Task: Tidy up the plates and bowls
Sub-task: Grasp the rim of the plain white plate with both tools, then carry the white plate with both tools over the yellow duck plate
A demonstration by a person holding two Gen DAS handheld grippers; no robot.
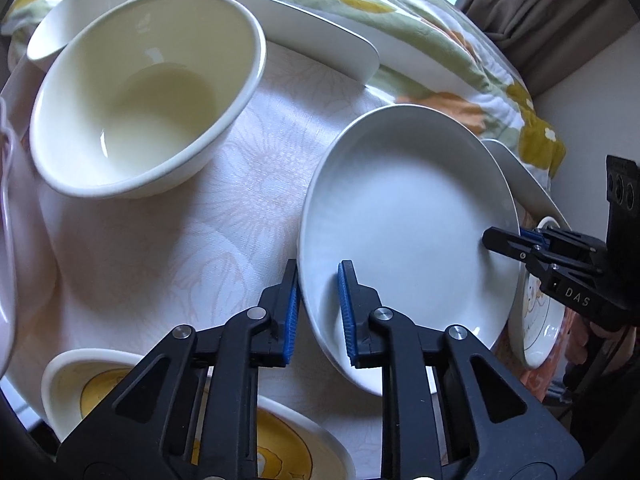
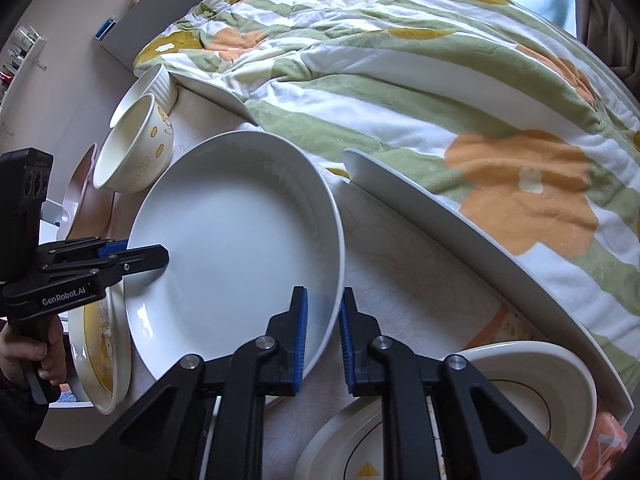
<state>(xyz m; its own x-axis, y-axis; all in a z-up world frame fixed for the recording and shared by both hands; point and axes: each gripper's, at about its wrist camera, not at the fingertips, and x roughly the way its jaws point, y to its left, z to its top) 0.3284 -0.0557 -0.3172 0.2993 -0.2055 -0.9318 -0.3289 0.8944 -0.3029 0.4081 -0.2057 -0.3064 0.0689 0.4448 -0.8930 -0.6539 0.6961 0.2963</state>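
Plate (image 1: 408, 216), plain glossy white and shallow, sits tilted on the pale cloth (image 1: 180, 248) in the left wrist view; the left gripper (image 1: 318, 312) pinches its near rim between blue pads, the right gripper (image 1: 508, 242) bites the far edge. A cream bowl (image 1: 144, 96) stands apart. From the right wrist view, the same plate (image 2: 236, 264) shows a smooth raised rim, clamped by the right gripper (image 2: 323, 336) and left gripper (image 2: 136, 254).
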